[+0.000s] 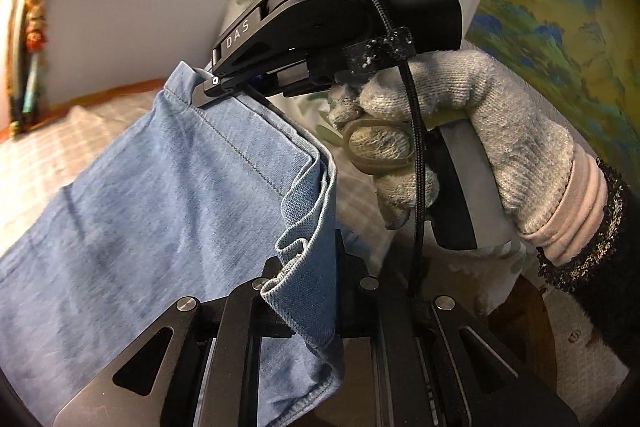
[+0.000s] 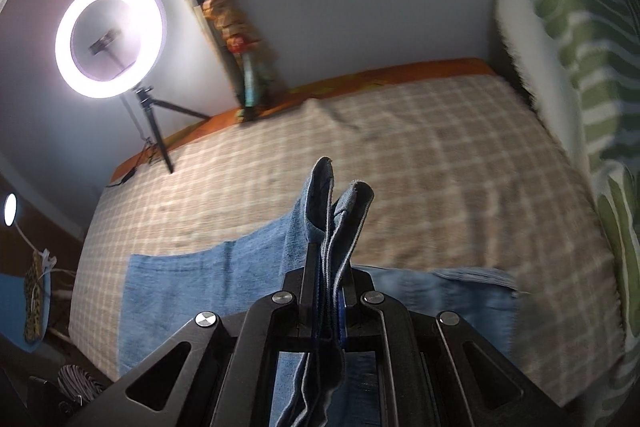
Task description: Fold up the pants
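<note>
The light blue pants (image 1: 160, 207) hang stretched between both grippers in the left wrist view. My left gripper (image 1: 310, 263) is shut on a bunched fold of the hem at the bottom of that view. Above it, a gloved hand (image 1: 480, 115) holds the right gripper (image 1: 212, 89), whose tip is clamped on the stitched hem edge. In the right wrist view, the right gripper (image 2: 330, 263) is shut on several layers of blue fabric that stick up past its fingers. The rest of the pants (image 2: 192, 291) lies flat on the checked bed cover (image 2: 440, 167).
A lit ring light (image 2: 110, 35) on a tripod (image 2: 158, 131) stands at the bed's far left corner. A colourful hanging (image 2: 236, 39) leans on the wall. Green-striped fabric (image 2: 580, 47) borders the bed on the right. A landscape painting (image 1: 560, 27) is behind the gloved hand.
</note>
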A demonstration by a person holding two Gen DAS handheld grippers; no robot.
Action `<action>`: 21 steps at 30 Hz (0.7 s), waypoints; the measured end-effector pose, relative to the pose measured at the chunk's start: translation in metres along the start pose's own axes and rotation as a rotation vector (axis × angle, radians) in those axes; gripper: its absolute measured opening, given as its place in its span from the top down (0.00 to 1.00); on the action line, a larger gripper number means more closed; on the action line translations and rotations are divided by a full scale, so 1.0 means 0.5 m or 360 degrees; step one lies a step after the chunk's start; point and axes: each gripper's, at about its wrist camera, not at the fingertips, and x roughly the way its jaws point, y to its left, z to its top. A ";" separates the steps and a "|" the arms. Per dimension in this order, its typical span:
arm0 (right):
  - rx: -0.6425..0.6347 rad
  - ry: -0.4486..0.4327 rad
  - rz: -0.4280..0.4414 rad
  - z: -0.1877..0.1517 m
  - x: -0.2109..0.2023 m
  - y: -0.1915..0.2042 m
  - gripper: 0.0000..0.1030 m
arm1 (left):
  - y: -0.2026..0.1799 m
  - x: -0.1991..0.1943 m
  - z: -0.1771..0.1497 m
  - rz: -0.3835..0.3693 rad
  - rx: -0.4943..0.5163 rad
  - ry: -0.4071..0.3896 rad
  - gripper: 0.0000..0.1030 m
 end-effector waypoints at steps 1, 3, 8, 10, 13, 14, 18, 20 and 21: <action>0.0026 0.0007 -0.0013 -0.004 0.002 -0.024 0.96 | -0.006 0.011 -0.002 -0.0011 0.0003 0.0013 0.90; 0.0066 0.0013 -0.0019 -0.009 0.004 -0.056 0.96 | -0.013 0.038 -0.001 -0.0035 0.0006 0.0046 0.90; 0.0121 0.0037 -0.0014 -0.018 0.017 -0.120 0.96 | -0.014 0.083 -0.001 -0.0049 0.0026 0.0106 0.90; 0.0139 0.0055 0.0002 -0.021 0.030 -0.139 0.96 | -0.006 0.096 -0.004 -0.0053 0.0010 0.0141 0.90; 0.0132 0.0088 0.0008 -0.029 0.059 -0.157 0.96 | 0.000 0.105 -0.004 -0.0043 0.0026 0.0189 0.83; 0.0129 0.0094 0.0012 -0.032 0.068 -0.162 0.96 | 0.002 0.104 -0.008 -0.0044 0.0029 0.0217 0.79; 0.0138 0.0110 0.0014 -0.040 0.092 -0.178 0.96 | -0.009 0.081 -0.023 -0.0022 0.0070 0.0258 0.67; 0.0128 0.0122 0.0003 -0.044 0.099 -0.183 0.96 | -0.007 0.060 -0.029 -0.0027 0.0074 0.0273 0.62; 0.0122 0.0129 -0.0007 -0.046 0.102 -0.185 0.96 | -0.001 0.042 -0.032 -0.0018 0.0071 0.0265 0.62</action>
